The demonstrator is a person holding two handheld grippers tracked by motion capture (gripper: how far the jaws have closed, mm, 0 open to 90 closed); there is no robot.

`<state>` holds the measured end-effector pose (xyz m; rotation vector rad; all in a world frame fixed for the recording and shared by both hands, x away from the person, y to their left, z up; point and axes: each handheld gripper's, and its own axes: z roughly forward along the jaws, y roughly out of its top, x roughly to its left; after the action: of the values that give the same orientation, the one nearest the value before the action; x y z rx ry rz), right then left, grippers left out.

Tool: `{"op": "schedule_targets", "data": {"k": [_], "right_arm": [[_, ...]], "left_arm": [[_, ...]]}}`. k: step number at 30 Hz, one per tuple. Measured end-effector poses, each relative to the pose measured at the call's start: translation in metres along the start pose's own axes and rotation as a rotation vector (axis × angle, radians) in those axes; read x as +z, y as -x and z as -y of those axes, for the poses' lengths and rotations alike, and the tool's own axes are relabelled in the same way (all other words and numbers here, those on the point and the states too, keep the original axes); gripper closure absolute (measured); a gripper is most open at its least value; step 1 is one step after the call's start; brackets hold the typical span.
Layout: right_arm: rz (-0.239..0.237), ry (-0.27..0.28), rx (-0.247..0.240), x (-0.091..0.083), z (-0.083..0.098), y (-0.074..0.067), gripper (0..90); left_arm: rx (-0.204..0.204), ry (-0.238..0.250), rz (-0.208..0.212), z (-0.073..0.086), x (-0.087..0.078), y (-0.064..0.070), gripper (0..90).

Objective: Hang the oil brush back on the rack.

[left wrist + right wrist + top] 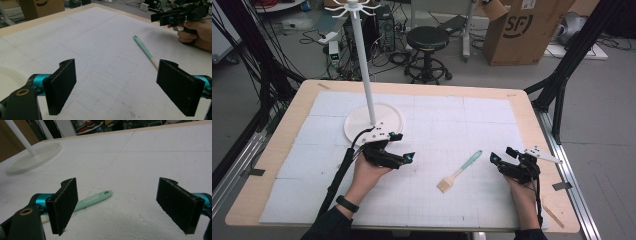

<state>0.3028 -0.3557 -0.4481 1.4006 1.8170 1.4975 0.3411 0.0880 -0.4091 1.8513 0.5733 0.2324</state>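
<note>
Presently, the left claw (408, 158) is held just above the tabletop (287, 130), jaws spread wide and gripping nothing, just in front of the round base of the white hook stand (362, 122). The pastry brush (459, 171) lies flat on the white foam mat (437, 115) between the two claws, touching neither, somewhat nearer the right one. Its long axis runs diagonally: the mint-green handle end points away from the person and to the right, the bristle end toward the person and to the left. The right claw (495, 159) is likewise released, jaws wide apart and empty. In the left claw's view the bristles are hidden behind a jaw; in the right claw's view a jaw covers the brush's lower part (93, 198).
</note>
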Motion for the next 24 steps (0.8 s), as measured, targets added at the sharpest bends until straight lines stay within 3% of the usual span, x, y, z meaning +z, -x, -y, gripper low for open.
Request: {"op": "schedule_targets", "data": {"k": [14, 24], "right_arm": [[0.002, -0.001, 0.003, 0.0, 0.0, 0.0, 16.8], [0.002, 0.0, 0.008, 0.0, 0.0, 0.0, 16.8]], "left_arm": [[-0.006, -0.055, 0.071, -0.006, 0.054, 0.032, 20.5], [-0.01, -0.109, 0.073, -0.006, 0.09, 0.056, 26.6]]}}
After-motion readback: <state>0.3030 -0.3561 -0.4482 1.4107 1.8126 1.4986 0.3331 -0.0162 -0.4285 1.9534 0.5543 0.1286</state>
